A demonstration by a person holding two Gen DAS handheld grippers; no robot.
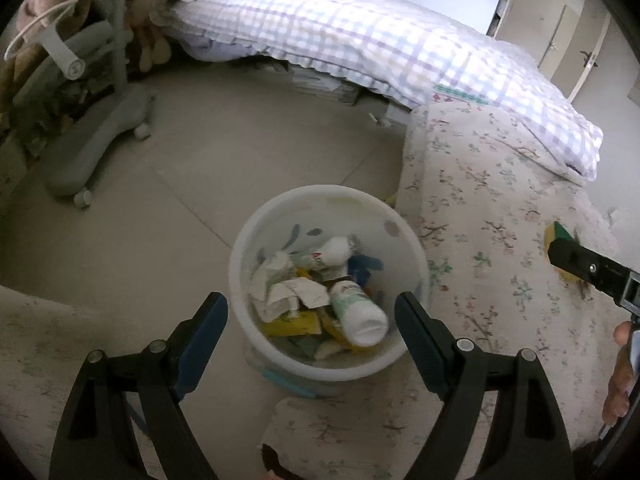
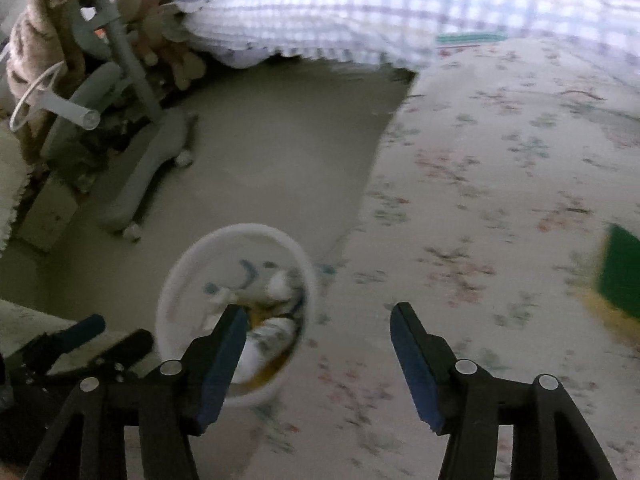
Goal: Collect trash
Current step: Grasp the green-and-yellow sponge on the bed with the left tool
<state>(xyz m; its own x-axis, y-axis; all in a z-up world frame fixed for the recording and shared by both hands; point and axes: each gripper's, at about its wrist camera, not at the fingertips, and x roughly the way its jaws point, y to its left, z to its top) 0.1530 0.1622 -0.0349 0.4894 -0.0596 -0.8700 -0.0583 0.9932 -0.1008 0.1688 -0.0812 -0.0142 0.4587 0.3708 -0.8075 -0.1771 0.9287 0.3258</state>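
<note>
A white bin stands on the floor against the bed's edge. It holds two white bottles, crumpled paper and a yellow wrapper. My left gripper hovers above the bin, open, with nothing between its blue pads. My right gripper is open and empty too, over the bed's edge just right of the bin; this view is blurred. A green and yellow packet lies on the floral sheet to the right. One finger of the right gripper pokes in beside that packet.
A floral sheet covers the bed, with a checked quilt bunched behind it. A grey chair base on casters and stuffed toys stand at the left. Bare tile floor lies behind the bin. A hand shows at the right edge.
</note>
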